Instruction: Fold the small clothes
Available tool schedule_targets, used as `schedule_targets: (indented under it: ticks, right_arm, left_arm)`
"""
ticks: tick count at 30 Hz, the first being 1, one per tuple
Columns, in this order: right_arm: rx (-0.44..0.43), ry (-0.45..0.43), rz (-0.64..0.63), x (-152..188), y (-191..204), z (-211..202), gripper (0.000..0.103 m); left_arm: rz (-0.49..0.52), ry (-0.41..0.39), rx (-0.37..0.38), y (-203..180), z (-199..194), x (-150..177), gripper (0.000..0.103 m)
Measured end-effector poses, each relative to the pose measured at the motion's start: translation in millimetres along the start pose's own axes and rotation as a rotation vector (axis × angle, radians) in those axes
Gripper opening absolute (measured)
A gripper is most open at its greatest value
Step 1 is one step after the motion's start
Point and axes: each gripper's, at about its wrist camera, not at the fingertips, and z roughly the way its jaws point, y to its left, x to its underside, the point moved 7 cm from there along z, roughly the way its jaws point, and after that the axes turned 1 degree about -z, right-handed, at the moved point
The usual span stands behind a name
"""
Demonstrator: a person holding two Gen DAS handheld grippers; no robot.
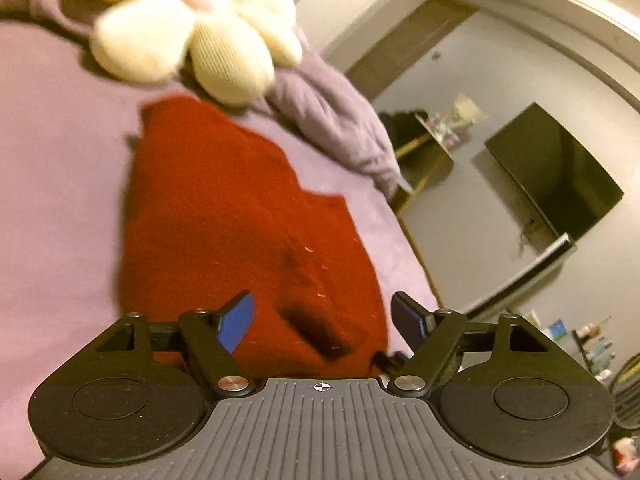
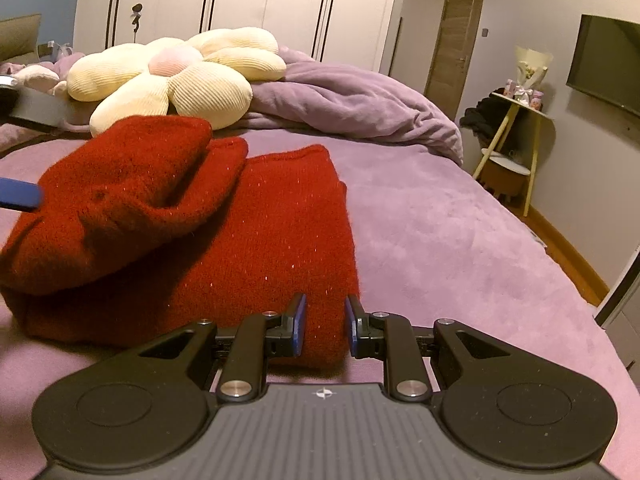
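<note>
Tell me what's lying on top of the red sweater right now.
A folded-over flap of the red sweater itself rests on its left half. The flower pillow sits behind, not on it. Whatever is beneath the flap is covered.

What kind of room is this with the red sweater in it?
Most likely a bedroom. The red sweater lies on a bed with a rumpled purple blanket and a flower-shaped pillow, tall wardrobe doors stand behind, and a TV hangs on the wall.

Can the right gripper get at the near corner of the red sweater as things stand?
Probably yes. The right gripper is part open with the red sweater corner between its fingers, and nothing blocks it on the purple bedspread.
</note>
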Motion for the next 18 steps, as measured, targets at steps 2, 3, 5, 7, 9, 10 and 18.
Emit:
schedule_targets:
  ticks: [2,3,5,7,9,10,18]
  right_arm:
    - [-0.021,-0.007,0.019,-7.3,-0.4,-3.5,0.026]
    - [-0.045,-0.013,0.04,-13.0,-0.5,-5.6,0.031]
    - [-0.122,-0.015,0.102,-24.6,0.7,-7.3,0.042]
    - [-0.243,0.003,0.187,-35.6,3.4,-3.8,0.058]
    - [-0.406,0.055,0.303,-48.1,8.2,6.7,0.067]
    - [-0.465,0.076,0.355,-52.0,8.8,13.2,0.07]
    - [-0.622,0.228,0.498,-75.2,28.3,71.8,0.084]
  left_arm:
    - [0.032,-0.043,-0.058,10.7,-16.5,1.8,0.088]
    - [0.049,-0.058,-0.102,18.5,-24.0,3.6,0.088]
    - [0.073,-0.069,-0.15,31.7,-34.6,10.0,0.089]
    - [0.068,-0.053,-0.167,41.8,-38.0,18.7,0.089]
    - [0.06,-0.034,-0.179,48.8,-38.0,26.4,0.089]
    - [0.064,-0.03,-0.182,50.0,-36.9,28.9,0.09]
    - [0.155,0.024,-0.21,43.9,-12.2,46.0,0.091]
